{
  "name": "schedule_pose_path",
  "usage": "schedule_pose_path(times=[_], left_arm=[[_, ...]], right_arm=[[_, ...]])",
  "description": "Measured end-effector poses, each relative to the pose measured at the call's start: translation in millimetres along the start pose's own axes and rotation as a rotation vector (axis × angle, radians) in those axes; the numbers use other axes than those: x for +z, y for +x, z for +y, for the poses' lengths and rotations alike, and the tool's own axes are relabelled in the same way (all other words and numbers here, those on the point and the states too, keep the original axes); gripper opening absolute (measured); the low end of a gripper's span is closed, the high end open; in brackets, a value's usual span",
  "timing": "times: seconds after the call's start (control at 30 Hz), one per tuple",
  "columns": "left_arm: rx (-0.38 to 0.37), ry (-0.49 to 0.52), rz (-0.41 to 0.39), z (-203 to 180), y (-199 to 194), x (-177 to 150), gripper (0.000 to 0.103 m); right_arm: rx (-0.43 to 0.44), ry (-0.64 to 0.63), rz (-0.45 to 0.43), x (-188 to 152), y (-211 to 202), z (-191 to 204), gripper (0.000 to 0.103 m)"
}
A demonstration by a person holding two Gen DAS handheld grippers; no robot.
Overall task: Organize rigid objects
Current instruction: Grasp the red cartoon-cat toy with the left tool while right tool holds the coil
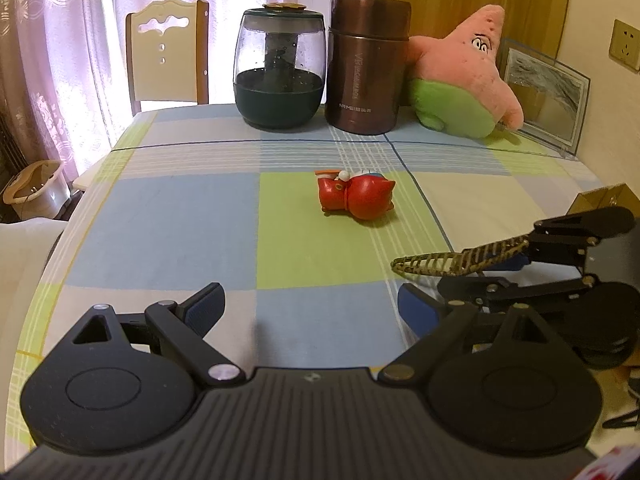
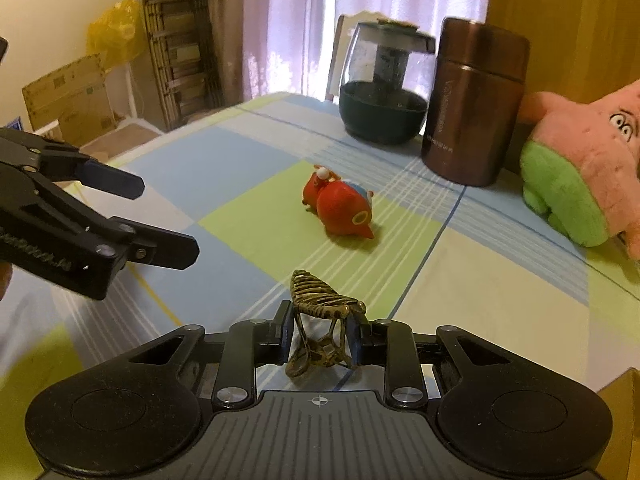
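A leopard-patterned hair claw clip point(image 2: 320, 312) is clamped between the blue pads of my right gripper point(image 2: 320, 336), its teeth pointing forward just above the checked tablecloth point(image 2: 500, 280). In the left wrist view that clip point(image 1: 452, 260) sticks out leftward from the right gripper point(image 1: 520, 254) at the right edge. A red toy figure point(image 1: 356, 196) lies on its side on a green square mid-table, also in the right wrist view point(image 2: 340, 210). My left gripper point(image 1: 310, 300) hovers wide open over the near cloth with nothing between its fingers, and shows at the left in the right wrist view point(image 2: 164, 218).
Along the table's far side stand a glass teapot point(image 1: 279, 68), a brown thermos jar point(image 1: 368, 64), a pink and green plush star point(image 1: 468, 72) and a glass picture frame point(image 1: 548, 96). A chair point(image 1: 168, 52) stands behind the table. A cardboard box point(image 1: 600, 200) sits at the right edge.
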State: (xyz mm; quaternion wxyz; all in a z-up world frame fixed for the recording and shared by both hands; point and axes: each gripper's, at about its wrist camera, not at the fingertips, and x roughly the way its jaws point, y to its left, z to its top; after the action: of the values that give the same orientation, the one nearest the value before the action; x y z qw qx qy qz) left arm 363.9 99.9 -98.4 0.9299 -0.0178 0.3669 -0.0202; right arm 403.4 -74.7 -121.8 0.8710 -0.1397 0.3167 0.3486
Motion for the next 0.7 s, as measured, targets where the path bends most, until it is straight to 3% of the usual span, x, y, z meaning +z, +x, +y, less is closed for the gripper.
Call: schedule_pose_path(times=[0.23,0.7], left_arm=[[-0.014,0.03,-0.021,0,3,1,0.091],[-0.106,0.119,-0.082,-15,29,14,0.098]], right_arm=[[-0.082,0.088,-0.068,-2,-16,-5,0.024],[-0.194,0.269,-0.057,2,-23,-38,0.024]])
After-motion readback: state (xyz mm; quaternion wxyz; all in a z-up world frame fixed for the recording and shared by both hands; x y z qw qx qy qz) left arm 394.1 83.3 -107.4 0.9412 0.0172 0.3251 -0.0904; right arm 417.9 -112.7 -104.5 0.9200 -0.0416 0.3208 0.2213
